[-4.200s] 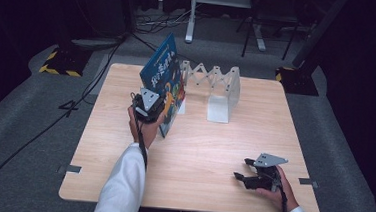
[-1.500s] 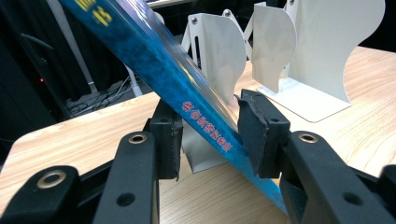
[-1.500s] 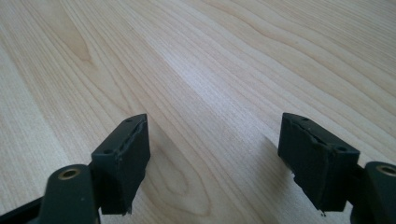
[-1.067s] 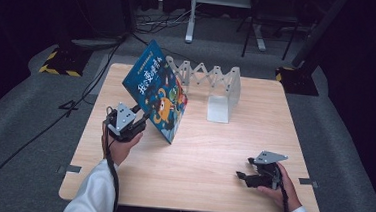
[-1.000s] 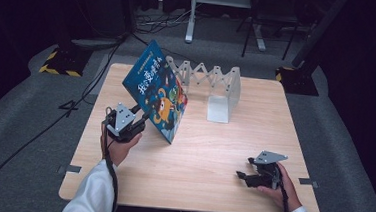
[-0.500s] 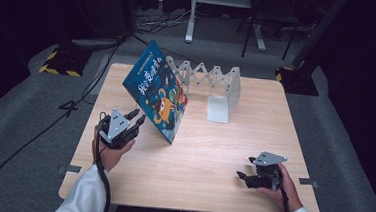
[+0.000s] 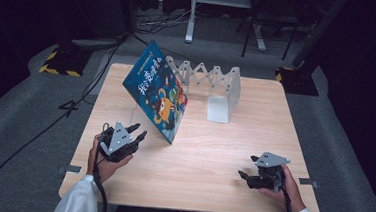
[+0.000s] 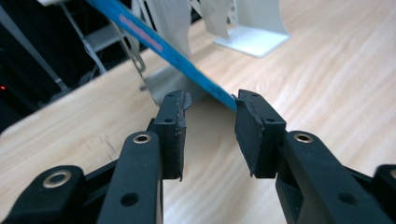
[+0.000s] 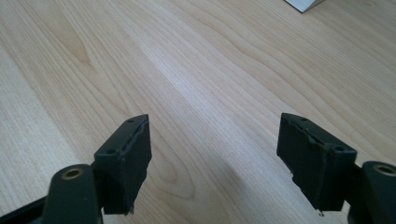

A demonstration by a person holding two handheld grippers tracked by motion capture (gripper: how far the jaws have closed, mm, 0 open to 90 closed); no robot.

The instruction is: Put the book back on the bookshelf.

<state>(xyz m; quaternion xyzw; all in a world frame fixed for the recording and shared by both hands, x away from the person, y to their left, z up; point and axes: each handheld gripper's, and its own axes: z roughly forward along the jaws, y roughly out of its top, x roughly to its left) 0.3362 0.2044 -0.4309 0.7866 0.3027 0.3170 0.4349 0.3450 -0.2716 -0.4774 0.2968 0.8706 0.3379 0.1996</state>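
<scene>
A dark room with grey carpet surrounds the pale wooden tabletop (image 7: 196, 177), with cables and yellow-black striped bases on the floor beyond it. On the tabletop a white accordion book rack (image 7: 213, 80) stands near the far edge, and a blue picture book (image 7: 156, 96) leans tilted against its left end, lower corner on the wood. The left tongs (image 7: 138, 132) sit just beside the book's near corner, apart from it; their jaws have just been opening, narrow, nothing between them. The left gripper view adds the book's blue edge (image 8: 159, 44) running slantwise behind the pads. The right tongs (image 7: 245, 174) stand wide and empty, well apart, over bare wood grain in the right gripper view.
</scene>
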